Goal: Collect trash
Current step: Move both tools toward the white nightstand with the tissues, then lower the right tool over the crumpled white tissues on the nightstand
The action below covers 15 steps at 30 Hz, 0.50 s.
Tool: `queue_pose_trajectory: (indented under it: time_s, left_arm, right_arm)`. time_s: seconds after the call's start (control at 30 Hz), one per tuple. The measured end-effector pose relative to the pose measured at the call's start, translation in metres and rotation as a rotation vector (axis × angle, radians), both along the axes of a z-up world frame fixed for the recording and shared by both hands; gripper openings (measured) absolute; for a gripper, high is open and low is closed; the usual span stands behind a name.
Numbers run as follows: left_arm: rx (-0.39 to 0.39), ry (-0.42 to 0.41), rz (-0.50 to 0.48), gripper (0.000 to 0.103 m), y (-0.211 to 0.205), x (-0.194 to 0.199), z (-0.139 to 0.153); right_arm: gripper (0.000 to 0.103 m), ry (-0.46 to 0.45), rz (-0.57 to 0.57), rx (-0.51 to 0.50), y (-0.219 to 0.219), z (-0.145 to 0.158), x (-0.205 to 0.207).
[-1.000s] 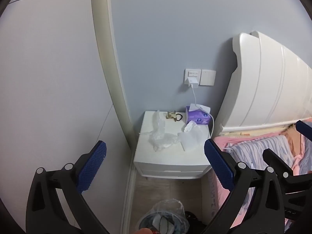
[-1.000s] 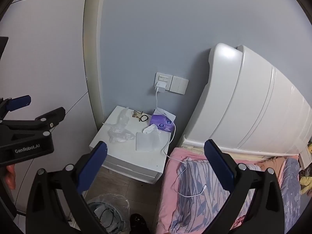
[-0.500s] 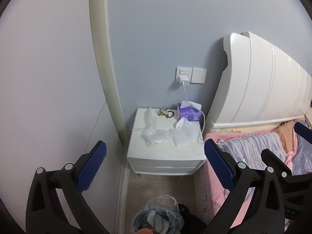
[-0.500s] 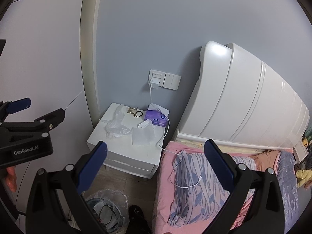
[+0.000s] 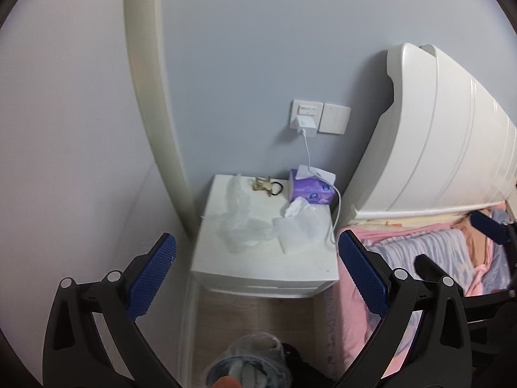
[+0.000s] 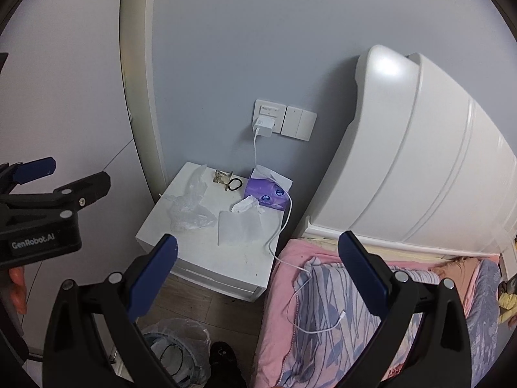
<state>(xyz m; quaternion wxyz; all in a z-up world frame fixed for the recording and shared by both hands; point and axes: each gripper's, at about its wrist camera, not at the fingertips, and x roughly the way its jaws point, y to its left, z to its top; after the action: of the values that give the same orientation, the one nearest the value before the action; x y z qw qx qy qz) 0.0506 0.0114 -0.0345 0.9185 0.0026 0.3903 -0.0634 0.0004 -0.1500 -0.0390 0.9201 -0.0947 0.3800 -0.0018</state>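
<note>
Both claws were spread wide and gripped nothing: the left claw [image 5: 257, 278] hung in the air in front of the white nightstand [image 5: 265, 266], and the right claw [image 6: 258, 279] hung near it, over the gap between nightstand and bed [image 6: 339, 307]. On the nightstand's worktop lay the trash: a crumpled clear plastic wrapper [image 5: 240, 223] toward the left side, a flat clear plastic bag [image 5: 300, 231] just to its right, and a wadded white tissue [image 5: 295, 208] touching the bag's far edge. Behind them stood a purple tissue pack [image 5: 310, 190], with a black hair tie [image 5: 277, 188] beside it. A white charging cable [image 6: 284, 226] ran from the wall socket down onto the bed. On the floor below, a bin lined with a clear bag [image 6: 176, 349] stood in front of the nightstand.
</note>
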Motion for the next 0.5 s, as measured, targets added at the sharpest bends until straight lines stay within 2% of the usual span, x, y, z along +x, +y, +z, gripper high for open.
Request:
queue_pose_trajectory:
  time_s: [0.3, 0.5]
  left_arm:
    - [0.104, 0.038, -0.003, 0.097, -0.017, 0.068, -0.051]
    - [0.096, 0.099, -0.003, 0.097, -0.015, 0.102, -0.084]
  right_arm:
    - [0.097, 0.041, 0.064, 0.016, -0.004, -0.047, 0.073]
    - [0.097, 0.091, 0.106, 0.038, -0.006, -0.076, 0.107]
